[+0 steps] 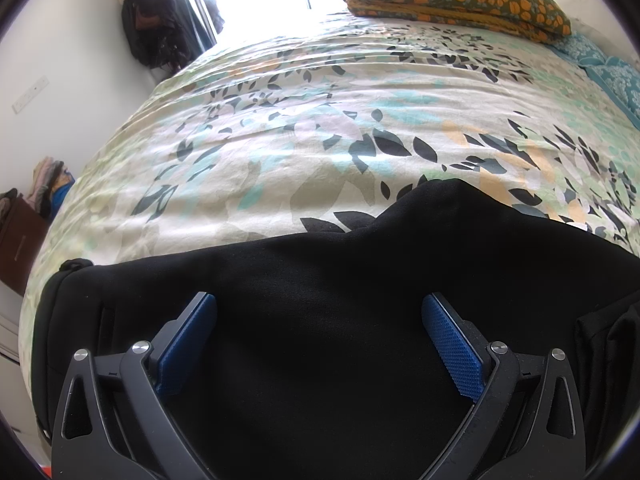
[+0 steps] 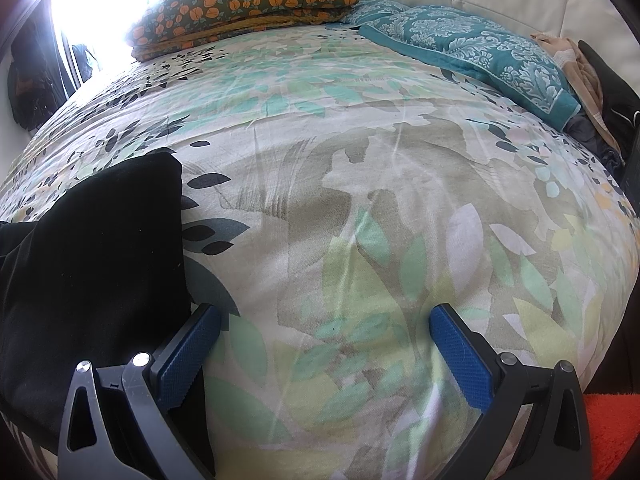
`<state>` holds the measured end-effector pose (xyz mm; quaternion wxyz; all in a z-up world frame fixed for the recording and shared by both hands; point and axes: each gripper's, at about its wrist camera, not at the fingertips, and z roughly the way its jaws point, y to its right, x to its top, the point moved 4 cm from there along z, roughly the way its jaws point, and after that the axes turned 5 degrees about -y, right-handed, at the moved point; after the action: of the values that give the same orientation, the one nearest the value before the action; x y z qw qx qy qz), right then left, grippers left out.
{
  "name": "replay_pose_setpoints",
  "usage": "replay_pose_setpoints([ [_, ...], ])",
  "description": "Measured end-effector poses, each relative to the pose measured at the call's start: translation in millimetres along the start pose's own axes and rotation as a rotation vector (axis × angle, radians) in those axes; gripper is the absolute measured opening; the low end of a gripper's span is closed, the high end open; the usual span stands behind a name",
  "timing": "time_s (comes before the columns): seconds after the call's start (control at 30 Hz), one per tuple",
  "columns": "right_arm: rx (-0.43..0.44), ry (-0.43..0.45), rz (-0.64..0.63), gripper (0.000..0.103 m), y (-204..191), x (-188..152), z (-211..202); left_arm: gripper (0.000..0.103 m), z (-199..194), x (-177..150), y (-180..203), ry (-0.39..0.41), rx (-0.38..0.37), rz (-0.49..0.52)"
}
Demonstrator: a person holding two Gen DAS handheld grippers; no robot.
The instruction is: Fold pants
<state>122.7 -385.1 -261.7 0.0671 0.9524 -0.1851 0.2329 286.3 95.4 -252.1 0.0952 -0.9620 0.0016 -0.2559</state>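
Note:
Black pants (image 1: 320, 280) lie spread across the near edge of a bed with a leaf-print cover (image 1: 300, 120). My left gripper (image 1: 319, 308) hovers over the middle of the pants, wide open, blue pads apart, nothing between them. In the right wrist view the pants (image 2: 92, 248) fill the lower left, their right edge running down beside the left pad. My right gripper (image 2: 325, 318) is open above bare leaf-print cover (image 2: 360, 200), just right of the pants' edge, holding nothing.
An orange-flowered folded quilt (image 2: 248, 4) and a teal patterned pillow (image 2: 472, 52) lie at the bed's far end. Clothes (image 2: 592, 80) are heaped at the right by the white headboard. A dark bag (image 1: 152, 20) hangs by the bright window. An orange rug (image 2: 612, 432) lies below right.

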Motion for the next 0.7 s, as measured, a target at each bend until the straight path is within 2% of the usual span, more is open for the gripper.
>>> replay_pose_setpoints([
  [0.7, 0.005, 0.003, -0.002, 0.103, 0.6, -0.1, -0.9, 0.102, 0.2, 0.1, 0.0, 0.0, 0.0, 0.0],
])
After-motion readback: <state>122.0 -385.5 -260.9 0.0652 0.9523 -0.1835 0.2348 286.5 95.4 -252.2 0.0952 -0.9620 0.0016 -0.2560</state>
